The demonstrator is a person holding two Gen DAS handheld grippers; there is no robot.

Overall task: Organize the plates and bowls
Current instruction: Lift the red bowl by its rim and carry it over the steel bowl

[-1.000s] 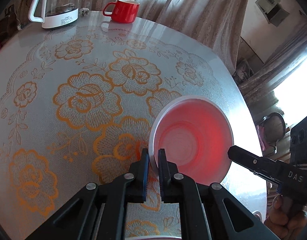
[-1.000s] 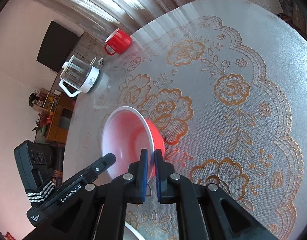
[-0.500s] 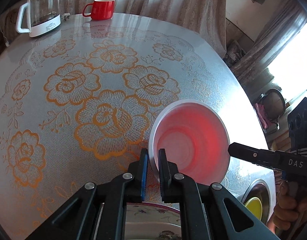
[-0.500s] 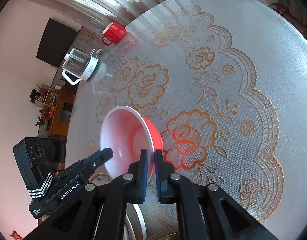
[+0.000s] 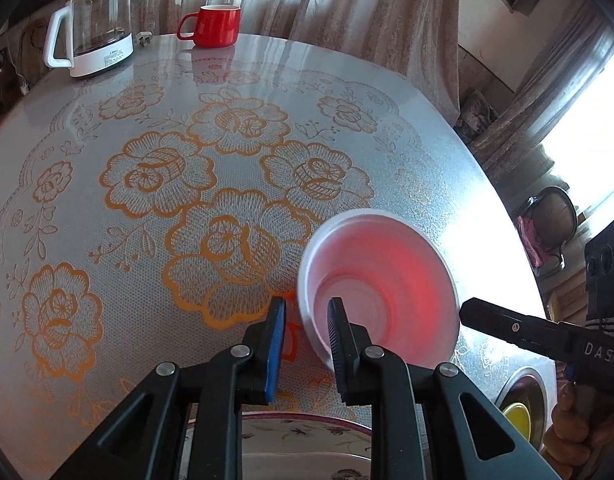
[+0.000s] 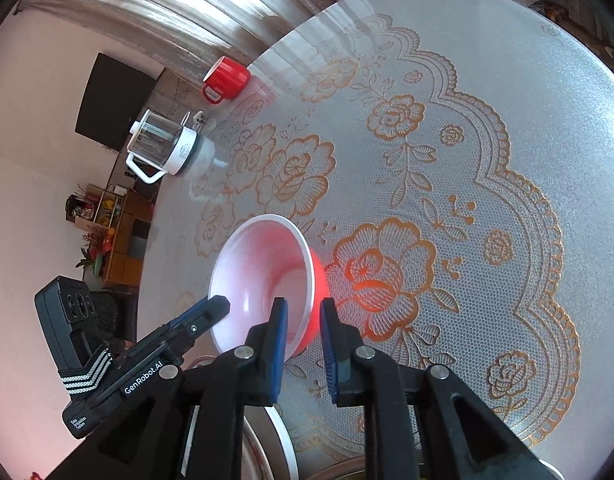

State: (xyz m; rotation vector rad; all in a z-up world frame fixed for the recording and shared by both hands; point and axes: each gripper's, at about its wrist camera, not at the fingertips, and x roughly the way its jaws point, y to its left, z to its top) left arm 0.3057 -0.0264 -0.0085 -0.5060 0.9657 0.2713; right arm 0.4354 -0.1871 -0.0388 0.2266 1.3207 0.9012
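A bowl, red outside and white inside, stands on the lace-patterned tablecloth. My left gripper straddles its near-left rim; the jaws are opening, and a gap shows between each pad and the rim. My right gripper straddles the opposite rim of the bowl the same way, its jaws opening and its pads off the wall. In the left wrist view, one finger of the right gripper reaches in from the right. The right wrist view shows the left gripper at the bowl's left side.
A flower-patterned plate lies just below the grippers at the table's near edge. At the right edge sits a metal bowl with something yellow in it. A glass kettle and a red mug stand at the far side.
Both grippers were shut on the bowl's rim and carried it across the cloth towards the plate. Now both pairs of jaws have parted from the rim.
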